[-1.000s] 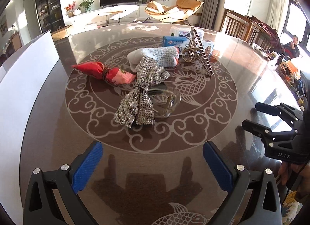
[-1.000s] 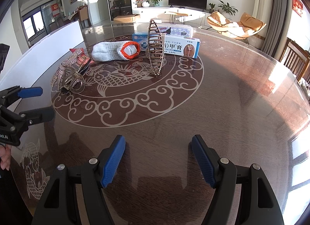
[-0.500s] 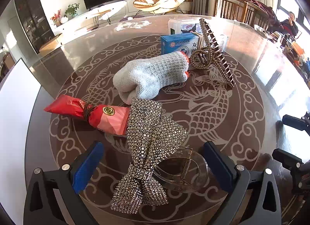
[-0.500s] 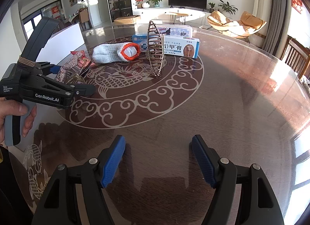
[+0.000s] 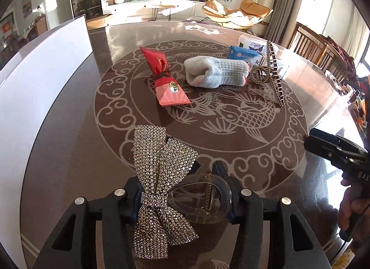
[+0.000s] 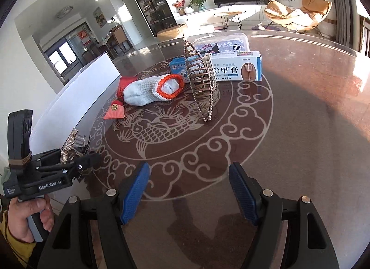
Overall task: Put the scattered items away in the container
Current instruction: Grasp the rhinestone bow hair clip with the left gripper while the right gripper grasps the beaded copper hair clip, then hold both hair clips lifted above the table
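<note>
L gripper (image 5: 182,190) jaws are closing round the rhinestone bow hair clip (image 5: 159,176) w/ its clear claw clip (image 5: 203,199), near table (image 5: 266,171) edge beside the white container (image 5: 41,83); pad contact can't be confirmed. R gripper (image 6: 189,190) is being held w/ jaws apart, nothing btwn. Risk: bow is being caught off-centre, so slipping or dropping is likely during lift.
</note>
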